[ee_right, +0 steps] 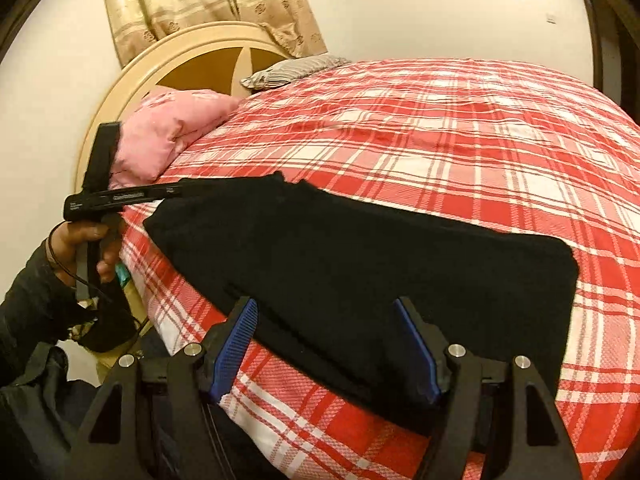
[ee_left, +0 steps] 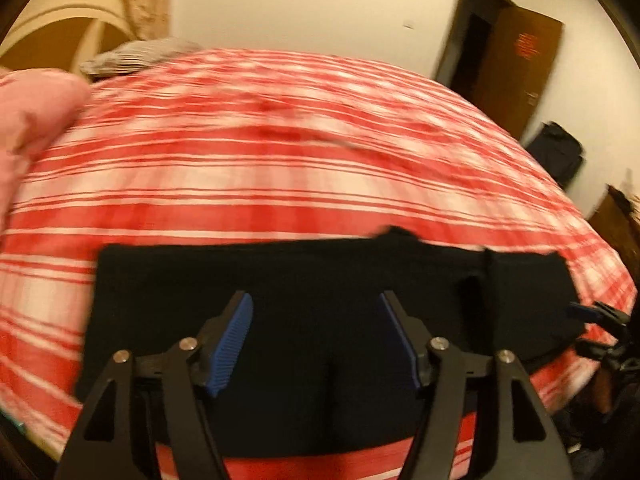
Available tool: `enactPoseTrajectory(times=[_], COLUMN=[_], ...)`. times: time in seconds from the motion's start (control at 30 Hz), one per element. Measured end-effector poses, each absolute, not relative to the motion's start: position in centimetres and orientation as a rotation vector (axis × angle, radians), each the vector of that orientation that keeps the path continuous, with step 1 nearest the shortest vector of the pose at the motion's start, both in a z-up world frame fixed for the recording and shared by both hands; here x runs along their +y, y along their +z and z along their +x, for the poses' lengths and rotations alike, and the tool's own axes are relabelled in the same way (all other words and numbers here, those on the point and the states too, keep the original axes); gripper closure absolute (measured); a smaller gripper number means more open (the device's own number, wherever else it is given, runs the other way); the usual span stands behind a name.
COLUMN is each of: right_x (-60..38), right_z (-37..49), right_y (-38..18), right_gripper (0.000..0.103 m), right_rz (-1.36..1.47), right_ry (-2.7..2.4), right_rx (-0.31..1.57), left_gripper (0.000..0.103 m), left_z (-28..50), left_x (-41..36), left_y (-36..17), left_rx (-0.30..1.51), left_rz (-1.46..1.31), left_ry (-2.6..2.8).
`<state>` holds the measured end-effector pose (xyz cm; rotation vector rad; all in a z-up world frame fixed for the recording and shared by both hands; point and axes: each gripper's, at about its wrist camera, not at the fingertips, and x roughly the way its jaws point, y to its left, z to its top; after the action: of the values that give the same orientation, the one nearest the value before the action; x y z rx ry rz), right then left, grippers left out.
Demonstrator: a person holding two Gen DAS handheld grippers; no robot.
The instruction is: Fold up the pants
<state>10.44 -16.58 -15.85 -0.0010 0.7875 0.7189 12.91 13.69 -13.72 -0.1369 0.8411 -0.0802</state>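
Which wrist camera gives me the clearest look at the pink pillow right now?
The right wrist view: the pink pillow is sharp and nearly whole, lying by the headboard at the bed's corner. The left wrist view shows only a blurred pink patch of it, cut off at the left edge.

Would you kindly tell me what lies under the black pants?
The black pants lie flat on the red plaid bedspread, which shows all around them. Whatever is directly beneath the folded fabric is covered.

The black pants [ee_right: 360, 256] lie flat, folded into a long band, near the front edge of the red checked bedcover [ee_right: 460, 148].
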Motion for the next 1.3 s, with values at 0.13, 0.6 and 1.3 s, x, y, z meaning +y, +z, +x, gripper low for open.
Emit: enactPoseTrajectory(times=[0.13, 0.6, 1.3], right_x=[-16.7, -16.5, -15.6], right_z=[10.1, 9.8, 9.0], right_y=[-15.4, -16.0, -16.8], right_gripper=[0.032, 0.032, 0.032], right_rz=[0.002, -0.001, -0.023], right_ry=[0.716, 0.708, 0.720], right_rx=[0.765, 0.767, 0.784], left_gripper=[0.035, 0.046, 0.064], left_z=[12.4, 12.9, 13.5], left_x=[18.8, 26.4, 24.9], left_y=[-13.6, -19.1, -18.4], left_rx=[0.802, 0.819, 0.857], left_rz=[-0.129, -0.357, -0.228], left_ry=[0.046, 0.069, 0.105])
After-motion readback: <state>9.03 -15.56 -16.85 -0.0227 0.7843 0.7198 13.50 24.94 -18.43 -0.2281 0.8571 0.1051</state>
